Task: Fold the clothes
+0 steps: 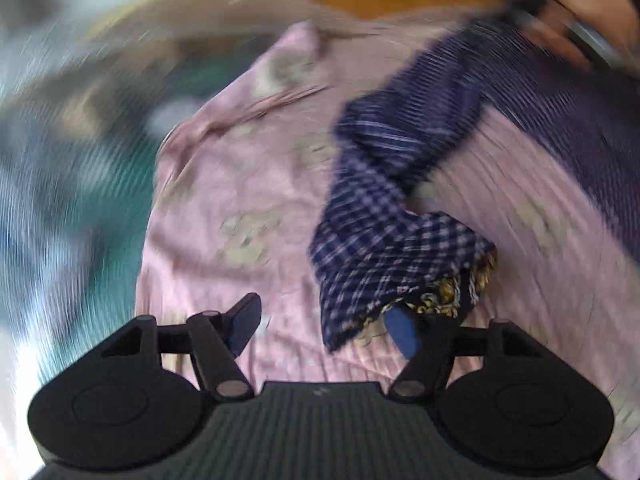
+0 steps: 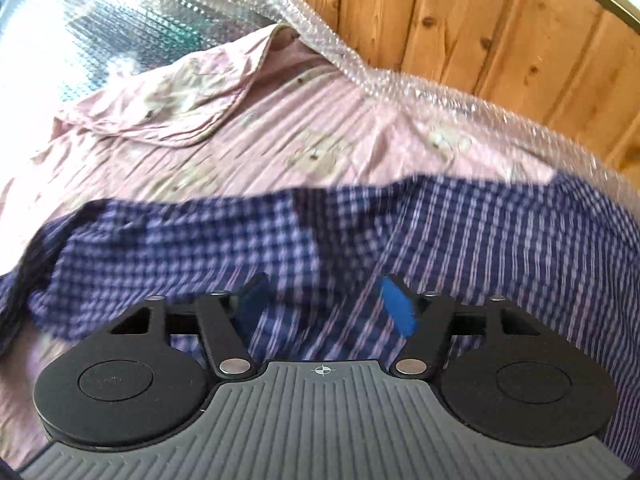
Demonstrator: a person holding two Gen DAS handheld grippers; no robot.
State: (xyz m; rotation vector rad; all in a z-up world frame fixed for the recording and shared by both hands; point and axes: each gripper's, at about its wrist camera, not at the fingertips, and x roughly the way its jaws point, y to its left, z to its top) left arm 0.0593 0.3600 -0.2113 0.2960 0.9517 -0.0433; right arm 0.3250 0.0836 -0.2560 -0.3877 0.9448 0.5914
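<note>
Lying crumpled across a pink printed bedsheet (image 2: 256, 148), the navy checked shirt (image 2: 360, 240) is the garment to be folded, and it looks light, thin and floppy: soft woven cotton that will sag and drape from wherever it is lifted, with no stiffness to keep a crease on its own. In the left wrist view one twisted part of it, probably a sleeve (image 1: 384, 240), trails towards the left gripper (image 1: 324, 328), its end turned over to show a gold-patterned lining at the cuff; that end lies against the far finger, but the fingers stand apart and nothing is pinched between the pads, so this gripper is released. The right gripper (image 2: 326, 308) hangs over the broad body of the shirt with its blue pads partly spread and only cloth beneath them; no fold of fabric sits between the pads, so it too holds nothing. Bubble wrap (image 2: 320, 40) runs along the far edge of the sheet against a wooden panelled wall (image 2: 500, 20). Motion blur smears much of the left view (a person's hand seems to show at its top right corner, too blurred to be sure). Judging by the drape, seams, cuffs, the collar or the hem would give the surest hold, since a pinch in mid-panel would merely bunch the cloth and slide on the sheet.
</note>
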